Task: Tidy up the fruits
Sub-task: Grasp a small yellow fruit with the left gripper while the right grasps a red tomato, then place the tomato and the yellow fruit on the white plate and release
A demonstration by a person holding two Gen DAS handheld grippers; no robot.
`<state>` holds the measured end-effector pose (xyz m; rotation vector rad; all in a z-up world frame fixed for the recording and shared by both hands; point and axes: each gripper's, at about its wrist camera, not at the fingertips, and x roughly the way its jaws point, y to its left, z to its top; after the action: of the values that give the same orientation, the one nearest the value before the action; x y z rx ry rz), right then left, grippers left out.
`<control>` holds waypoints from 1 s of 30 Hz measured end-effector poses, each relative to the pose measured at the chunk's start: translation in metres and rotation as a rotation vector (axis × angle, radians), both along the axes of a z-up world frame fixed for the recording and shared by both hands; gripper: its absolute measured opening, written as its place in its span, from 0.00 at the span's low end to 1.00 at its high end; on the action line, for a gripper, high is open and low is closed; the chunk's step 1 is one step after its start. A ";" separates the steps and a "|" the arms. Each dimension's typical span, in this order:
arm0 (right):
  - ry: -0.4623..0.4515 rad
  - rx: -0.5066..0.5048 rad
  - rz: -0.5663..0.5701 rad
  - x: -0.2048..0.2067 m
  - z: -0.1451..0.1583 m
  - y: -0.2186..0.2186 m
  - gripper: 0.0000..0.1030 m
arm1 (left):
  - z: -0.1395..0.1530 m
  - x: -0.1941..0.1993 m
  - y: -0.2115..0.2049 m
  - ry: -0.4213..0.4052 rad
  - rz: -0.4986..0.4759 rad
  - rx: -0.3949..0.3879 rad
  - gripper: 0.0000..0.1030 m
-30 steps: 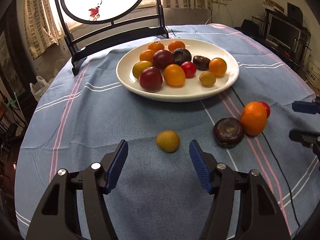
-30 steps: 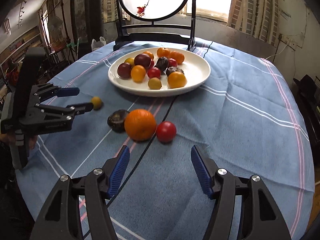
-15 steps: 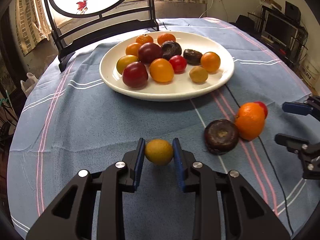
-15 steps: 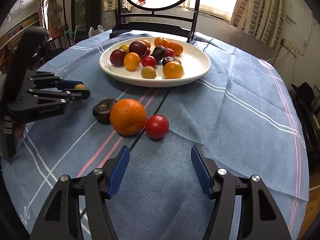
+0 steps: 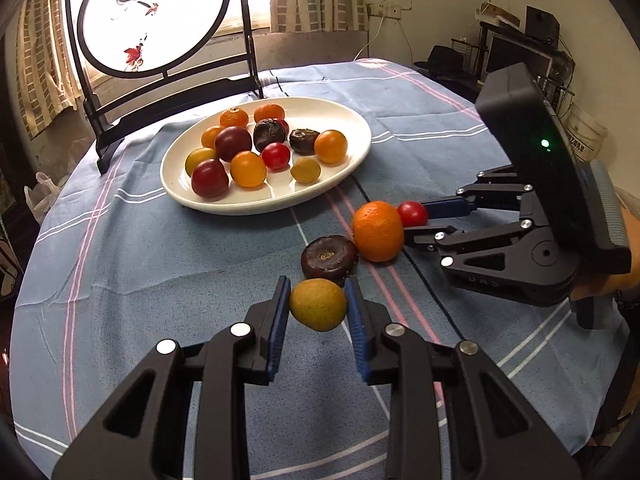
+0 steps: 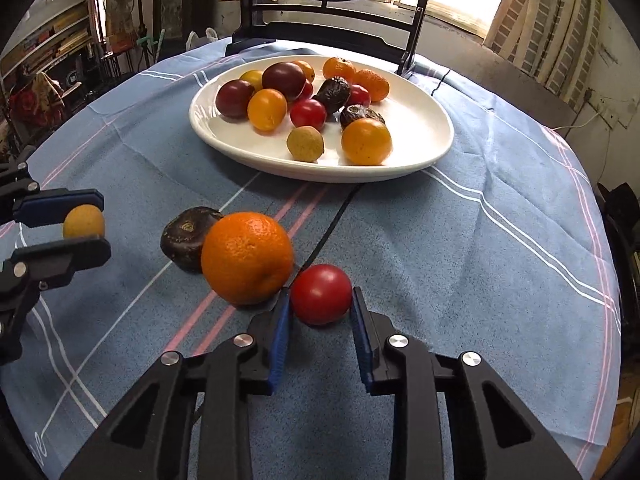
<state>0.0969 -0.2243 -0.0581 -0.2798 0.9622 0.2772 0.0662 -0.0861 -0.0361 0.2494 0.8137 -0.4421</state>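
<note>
My left gripper [image 5: 318, 306] is shut on a small yellow fruit [image 5: 318, 304] and holds it just above the cloth; it also shows in the right wrist view [image 6: 83, 222]. My right gripper [image 6: 320, 312] is closed around a red tomato [image 6: 321, 294] that rests on the cloth, pads at both its sides. A big orange [image 6: 247, 257] touches the tomato on its left, with a dark brown fruit [image 6: 186, 238] beside it. A white plate [image 6: 412, 136] with several fruits sits behind them.
A round table with a blue striped cloth [image 6: 480, 240] carries everything. A black frame with a round painted screen [image 5: 156, 16] stands at the table's far edge behind the plate. A dark cable [image 6: 332, 228] runs across the cloth from under the plate.
My left gripper closed on the yellow fruit and lifted it off the cloth. My right gripper moved forward to the red tomato and closed around it.
</note>
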 end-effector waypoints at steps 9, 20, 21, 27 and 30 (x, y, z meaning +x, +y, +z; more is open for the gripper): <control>-0.034 0.116 -0.001 -0.054 0.019 -0.001 0.28 | 0.002 -0.006 0.010 -0.001 0.065 -0.001 0.27; -0.127 0.173 0.049 -0.083 0.046 0.037 0.28 | 0.011 -0.015 0.018 -0.062 0.137 0.010 0.27; -0.122 0.172 0.052 -0.082 0.045 0.038 0.28 | 0.012 -0.014 0.019 -0.062 0.137 0.008 0.27; -0.105 0.190 0.047 -0.076 0.043 0.037 0.28 | 0.016 -0.010 0.023 -0.066 0.145 0.013 0.27; -0.089 0.197 0.043 -0.071 0.041 0.036 0.28 | 0.017 -0.005 0.024 -0.070 0.146 0.014 0.27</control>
<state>0.0258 -0.1888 -0.0175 -0.1312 0.8347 0.3934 0.0616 -0.0624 -0.0187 0.2154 0.7614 -0.2896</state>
